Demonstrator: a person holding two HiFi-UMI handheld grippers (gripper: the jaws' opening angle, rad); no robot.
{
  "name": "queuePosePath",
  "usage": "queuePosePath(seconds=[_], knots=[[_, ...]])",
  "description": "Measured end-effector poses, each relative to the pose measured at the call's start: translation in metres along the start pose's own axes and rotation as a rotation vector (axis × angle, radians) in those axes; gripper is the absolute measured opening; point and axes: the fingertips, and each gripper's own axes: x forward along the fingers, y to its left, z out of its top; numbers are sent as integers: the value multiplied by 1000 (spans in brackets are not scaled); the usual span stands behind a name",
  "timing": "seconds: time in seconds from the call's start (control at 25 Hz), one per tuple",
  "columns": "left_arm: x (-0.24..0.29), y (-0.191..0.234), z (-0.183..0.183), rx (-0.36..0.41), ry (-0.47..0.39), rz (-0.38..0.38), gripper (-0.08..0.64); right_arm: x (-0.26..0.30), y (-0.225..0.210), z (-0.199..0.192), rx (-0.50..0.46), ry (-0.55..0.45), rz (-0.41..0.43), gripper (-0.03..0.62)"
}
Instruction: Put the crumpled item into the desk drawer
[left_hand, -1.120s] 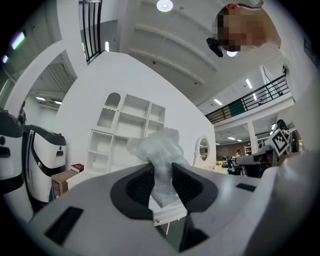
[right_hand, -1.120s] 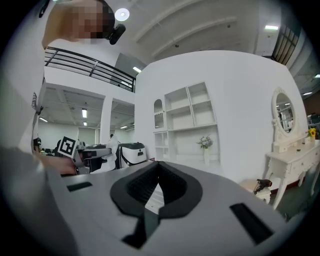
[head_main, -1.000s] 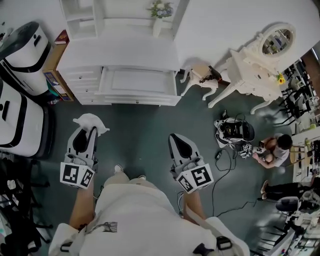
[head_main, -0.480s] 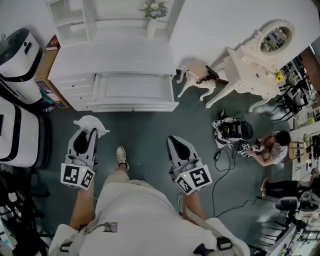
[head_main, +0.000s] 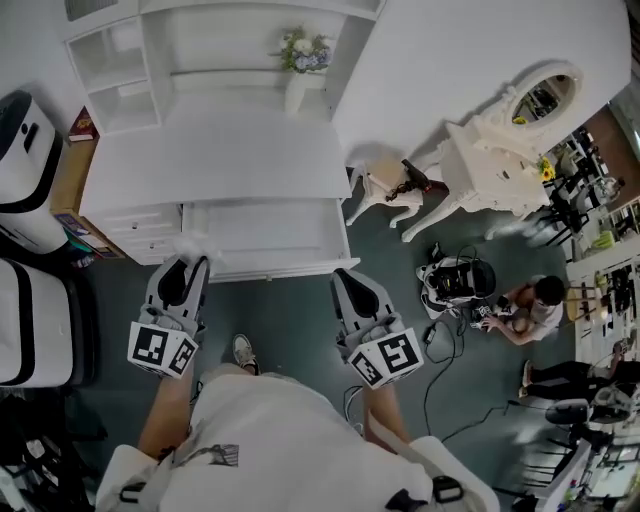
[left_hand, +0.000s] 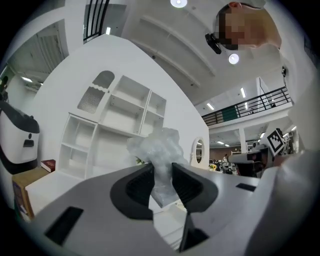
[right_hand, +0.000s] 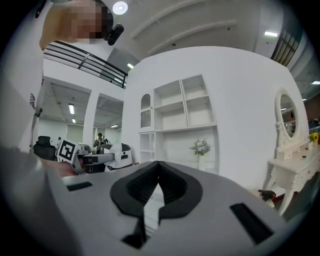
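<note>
Crumpled item (left_hand: 157, 150), white and translucent, is gripped between the narrowly set pads of the left gripper (left_hand: 161, 176). In the left gripper view its long axis is seen running up and down: the bulky crinkled end rises above the jaw tips and the thinner end hangs between the pads. In the head view the item (head_main: 190, 245) is only a pale blur at the tip of the left gripper (head_main: 188, 264), set against the left front corner of the open drawer (head_main: 270, 271). The drawer is pulled out from a white desk (head_main: 215, 150), and its front rail lies just ahead of both grippers. The right gripper (head_main: 346, 276) is held beside the drawer's right front corner, jaws closed together with nothing between them, as confirmed in the right gripper view (right_hand: 158, 166). A shoe (head_main: 243, 350) is noted on the floor between the grippers. White open shelves (head_main: 110, 65) and a flower vase (head_main: 303, 52) stand at the back of the desk. A white machine (head_main: 25, 160) is placed left of the desk, a white vanity table with an oval mirror (head_main: 500, 150) well to the right, and a seated person (head_main: 525, 305) among cables farther right. The floor (head_main: 290, 320) is dark grey-green; the walls are white.
</note>
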Motion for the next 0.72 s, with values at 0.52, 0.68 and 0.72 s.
queuePosePath(seconds=[0.52,0.68,0.72], knots=[[50,50,-37,-94,67,-67,117,61,-14,-16,13,93,-69,9],[54,51,-40,-101,81,-61,117,74,-16,-14,10,94,-50,9],[55,52,-41,-101,81,-56,117,77,-17,-15,10,94,-43,9]])
